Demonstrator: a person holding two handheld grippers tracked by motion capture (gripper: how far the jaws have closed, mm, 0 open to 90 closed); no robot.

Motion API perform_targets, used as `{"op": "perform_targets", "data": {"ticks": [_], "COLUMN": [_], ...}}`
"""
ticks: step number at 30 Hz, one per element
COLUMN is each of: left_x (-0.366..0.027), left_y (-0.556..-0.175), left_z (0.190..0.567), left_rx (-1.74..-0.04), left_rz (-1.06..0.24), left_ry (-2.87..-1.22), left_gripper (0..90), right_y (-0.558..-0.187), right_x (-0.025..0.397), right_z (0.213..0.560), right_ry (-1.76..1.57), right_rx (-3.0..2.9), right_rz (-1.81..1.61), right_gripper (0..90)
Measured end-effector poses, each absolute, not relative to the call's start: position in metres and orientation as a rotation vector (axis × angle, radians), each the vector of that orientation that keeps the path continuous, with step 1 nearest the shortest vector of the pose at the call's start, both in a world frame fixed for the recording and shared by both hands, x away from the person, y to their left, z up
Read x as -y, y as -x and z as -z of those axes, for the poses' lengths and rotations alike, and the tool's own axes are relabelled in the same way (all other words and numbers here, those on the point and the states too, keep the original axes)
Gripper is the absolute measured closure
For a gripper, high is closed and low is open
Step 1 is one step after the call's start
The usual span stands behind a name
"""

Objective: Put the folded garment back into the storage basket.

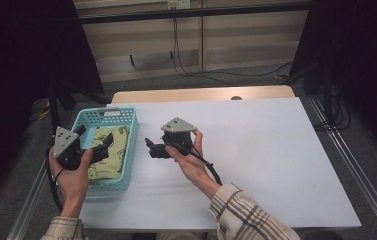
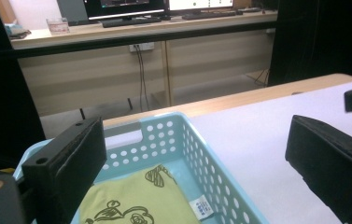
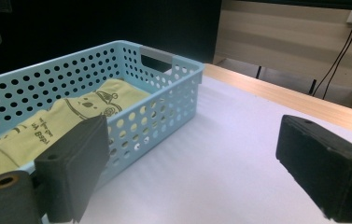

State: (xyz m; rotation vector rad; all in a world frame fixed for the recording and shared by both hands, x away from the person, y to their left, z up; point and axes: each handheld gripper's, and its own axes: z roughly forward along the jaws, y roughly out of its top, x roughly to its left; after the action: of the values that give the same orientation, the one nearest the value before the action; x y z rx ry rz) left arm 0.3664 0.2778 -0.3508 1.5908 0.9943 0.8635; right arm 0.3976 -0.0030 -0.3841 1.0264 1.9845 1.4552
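Observation:
A light blue perforated basket (image 1: 130, 135) stands at the table's left, with a folded yellow-green printed cloth (image 1: 111, 147) lying in it. My left gripper (image 1: 104, 148) hovers over the basket's near left part, open and empty. In the left gripper view the gripper (image 2: 197, 140) looks past the cloth (image 2: 136, 196) and the basket's far wall (image 2: 164, 135). My right gripper (image 1: 151, 148) is just right of the basket, pointing at it, open with nothing between its jaws. The right gripper view shows that gripper (image 3: 194, 135) facing the basket's side wall (image 3: 164, 102) and the cloth (image 3: 71, 112).
The white table top (image 1: 266, 150) stretches wide to the right of the basket, with a wooden strip (image 1: 201, 93) along its far edge. Cables (image 1: 216, 75) lie on the floor beyond. A desk with monitors (image 2: 131, 18) stands farther back.

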Motion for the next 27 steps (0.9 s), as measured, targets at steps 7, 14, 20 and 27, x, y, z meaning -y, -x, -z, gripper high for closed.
{"op": "perform_targets", "data": {"ticks": [7, 14, 20, 27], "left_x": [-0.273, -0.267, -0.264, -0.264], "left_y": [-0.360, -0.344, -0.332, -0.321], "left_z": [0.354, 0.356, 0.358, 0.356], "left_rx": [-1.017, -0.991, -0.986, -0.971], "left_rz": [-0.846, -0.886, -0.864, -0.852], "left_ry": [-1.603, -1.644, -1.616, -1.595], "left_gripper": [5.9, 6.7, 6.6, 6.5], "right_y": [-0.396, -0.384, -0.374, -0.365], "right_x": [0.021, 0.041, 0.062, 0.086], "right_z": [0.385, 0.380, 0.377, 0.373], "right_ry": [-1.034, -1.017, -1.012, -1.015], "right_rx": [-1.951, -1.888, -1.851, -1.806], "right_rz": [-1.441, -1.450, -1.438, -1.419], "right_gripper": [9.1, 6.2, 4.8, 4.1]}}
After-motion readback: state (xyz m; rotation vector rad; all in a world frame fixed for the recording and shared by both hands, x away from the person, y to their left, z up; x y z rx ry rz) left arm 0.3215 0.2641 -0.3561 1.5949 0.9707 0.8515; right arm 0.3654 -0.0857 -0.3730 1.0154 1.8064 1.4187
